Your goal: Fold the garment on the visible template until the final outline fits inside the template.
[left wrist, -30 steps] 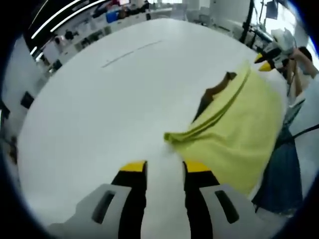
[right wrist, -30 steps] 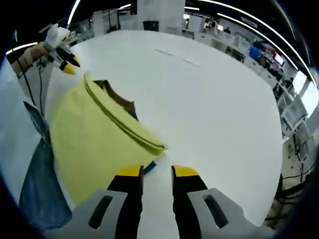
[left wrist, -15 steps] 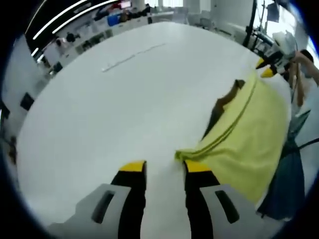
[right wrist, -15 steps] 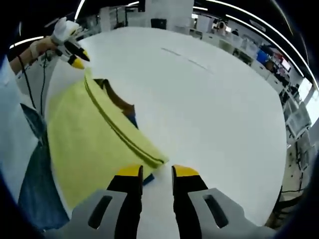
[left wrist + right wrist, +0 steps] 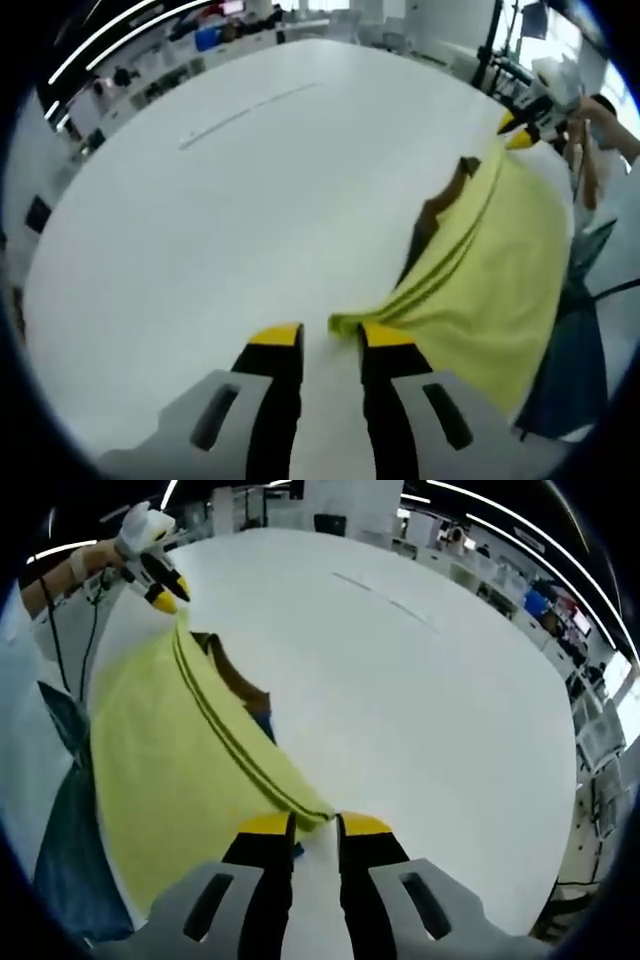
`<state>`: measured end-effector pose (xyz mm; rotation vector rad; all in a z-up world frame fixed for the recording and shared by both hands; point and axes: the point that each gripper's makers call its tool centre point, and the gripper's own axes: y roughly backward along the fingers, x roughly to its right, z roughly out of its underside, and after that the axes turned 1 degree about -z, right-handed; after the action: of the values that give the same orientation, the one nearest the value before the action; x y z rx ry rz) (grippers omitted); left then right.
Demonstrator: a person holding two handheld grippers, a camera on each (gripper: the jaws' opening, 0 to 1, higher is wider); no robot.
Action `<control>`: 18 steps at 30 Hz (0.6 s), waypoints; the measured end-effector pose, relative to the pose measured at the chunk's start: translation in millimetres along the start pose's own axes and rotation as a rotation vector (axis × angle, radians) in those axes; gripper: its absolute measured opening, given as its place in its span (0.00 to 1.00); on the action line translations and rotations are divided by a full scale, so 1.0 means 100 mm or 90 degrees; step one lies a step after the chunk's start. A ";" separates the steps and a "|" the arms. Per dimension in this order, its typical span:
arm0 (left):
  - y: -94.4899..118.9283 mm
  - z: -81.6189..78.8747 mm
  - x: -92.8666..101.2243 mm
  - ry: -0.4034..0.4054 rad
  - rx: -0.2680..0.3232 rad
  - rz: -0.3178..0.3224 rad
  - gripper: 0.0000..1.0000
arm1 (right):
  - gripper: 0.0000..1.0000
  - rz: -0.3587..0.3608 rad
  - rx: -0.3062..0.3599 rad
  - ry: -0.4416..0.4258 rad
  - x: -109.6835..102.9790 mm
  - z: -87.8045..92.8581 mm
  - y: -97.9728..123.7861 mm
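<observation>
The white table takes up most of both views; a thin line marking runs across its far part in the left gripper view.

The yellow garment lies at the table's near edge, partly draped over it beside the person's blue denim. Its upper hem is doubled into a long ridge. In the right gripper view the same garment spreads at left, with a brown piece and a sliver of blue showing from beneath its folded edge (whether these belong to the template cannot be determined).

The left gripper is at one corner of the hem; the cloth tip sits between the yellow-tipped jaws, which stand narrowly apart, and a firm grip cannot be confirmed. The right gripper is at the opposite hem corner, with its jaws nearly together over the cloth edge; the grip is likewise unconfirmed.
</observation>
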<state>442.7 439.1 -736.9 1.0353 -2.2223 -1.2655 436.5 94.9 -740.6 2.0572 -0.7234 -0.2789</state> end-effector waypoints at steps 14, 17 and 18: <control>-0.04 0.00 0.00 0.034 -0.008 0.007 0.00 | 0.03 0.008 0.004 -0.009 0.09 -0.03 -0.03; -0.06 0.02 -0.04 0.048 -0.012 -0.002 0.00 | 0.03 0.007 0.004 -0.013 0.11 -0.03 -0.07; -0.07 0.02 -0.04 0.051 -0.012 -0.001 0.00 | 0.03 0.007 0.004 -0.015 0.12 -0.03 -0.09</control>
<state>447.0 441.3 -743.4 1.0626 -2.1458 -1.2225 450.7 93.6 -745.3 2.0590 -0.7498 -0.2953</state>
